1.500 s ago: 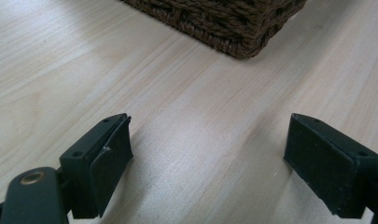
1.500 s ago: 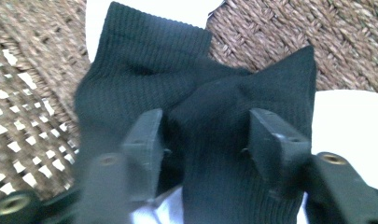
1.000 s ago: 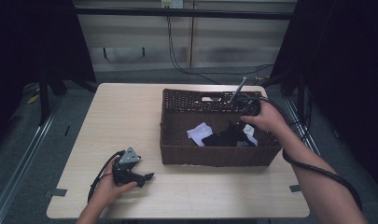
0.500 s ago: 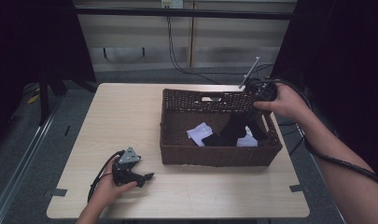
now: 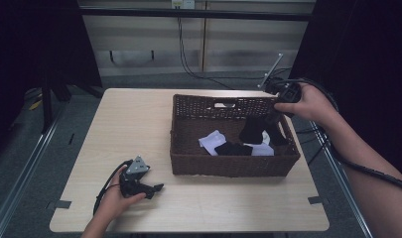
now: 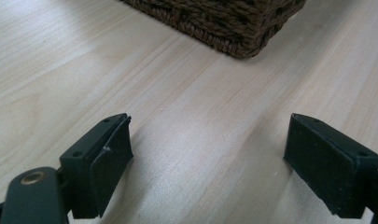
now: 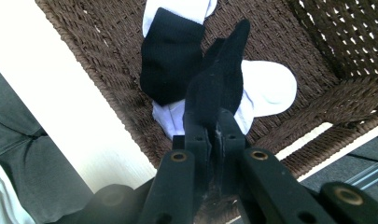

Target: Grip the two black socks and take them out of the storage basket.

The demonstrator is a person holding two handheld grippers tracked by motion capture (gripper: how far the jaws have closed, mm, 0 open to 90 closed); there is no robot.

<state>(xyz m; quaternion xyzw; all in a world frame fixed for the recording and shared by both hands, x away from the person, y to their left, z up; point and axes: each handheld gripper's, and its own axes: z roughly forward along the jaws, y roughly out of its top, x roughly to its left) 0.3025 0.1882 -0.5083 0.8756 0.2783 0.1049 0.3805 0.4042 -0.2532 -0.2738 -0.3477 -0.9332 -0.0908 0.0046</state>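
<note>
Here the right gripper (image 5: pixel 274 117) hangs over the far right corner of the basket (image 5: pixel 188 130), its jaws pressed together on the top of a black sock (image 5: pixel 253 130). The sock dangles straight down from the jaws, its lower end inside the basket, above the other socks. In the right gripper view the right gripper (image 7: pixel 213 122) pinches the black sock (image 7: pixel 219 88), and beneath it lie a second black sock (image 7: pixel 170 56) and a white sock (image 7: pixel 266 88) on the woven floor of the basket (image 7: pixel 84 42). Just under the hanging sock in the high view, another black sock (image 5: pixel 232 148) lies flat with white socks (image 5: pixel 212 141) beside it.

The left gripper (image 5: pixel 156 188) rests on the table (image 5: pixel 129 119) at the near left, well apart from the basket, held by the left hand (image 5: pixel 120 196). In the left gripper view the left gripper (image 6: pixel 207 156) has its jaws wide apart with bare table (image 6: pixel 84 56) between them, and a corner of the basket (image 6: pixel 233 23) sits ahead of them.
</note>
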